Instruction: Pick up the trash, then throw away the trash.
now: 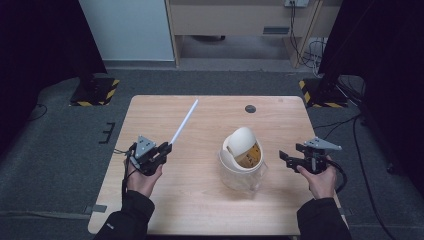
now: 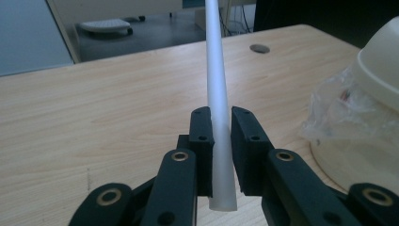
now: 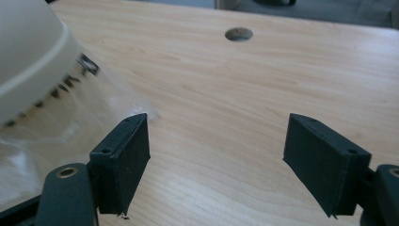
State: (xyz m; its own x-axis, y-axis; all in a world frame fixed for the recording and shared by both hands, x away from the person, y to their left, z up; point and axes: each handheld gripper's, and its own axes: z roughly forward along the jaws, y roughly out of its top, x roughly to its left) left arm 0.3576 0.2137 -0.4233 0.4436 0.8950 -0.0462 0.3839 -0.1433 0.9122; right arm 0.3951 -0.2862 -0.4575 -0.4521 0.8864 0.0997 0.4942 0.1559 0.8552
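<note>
My left gripper [image 1: 166, 147] is shut on the near end of a long white straw [image 1: 184, 122], which slants up and away over the table's left half. In the left gripper view the straw [image 2: 217, 89] runs between the two black jaws of the left gripper [image 2: 221, 125]. A cream domed cup [image 1: 242, 150] wrapped in clear plastic [image 1: 260, 172] stands right of centre; its lid [image 2: 381, 66] shows at the right of the left gripper view. My right gripper [image 1: 285, 159] hovers just right of the cup, open and holding nothing. Its jaws [image 3: 216, 155] stand wide apart beside the plastic-wrapped cup [image 3: 33, 70].
The wooden table [image 1: 165, 200] has a round cable hole [image 1: 250, 109] near its far edge, also in view as the hole [image 3: 238, 34]. Grey carpet, stand bases [image 1: 95, 90] and cables [image 1: 350, 125] surround the table. Bare wood lies in front of and behind the cup.
</note>
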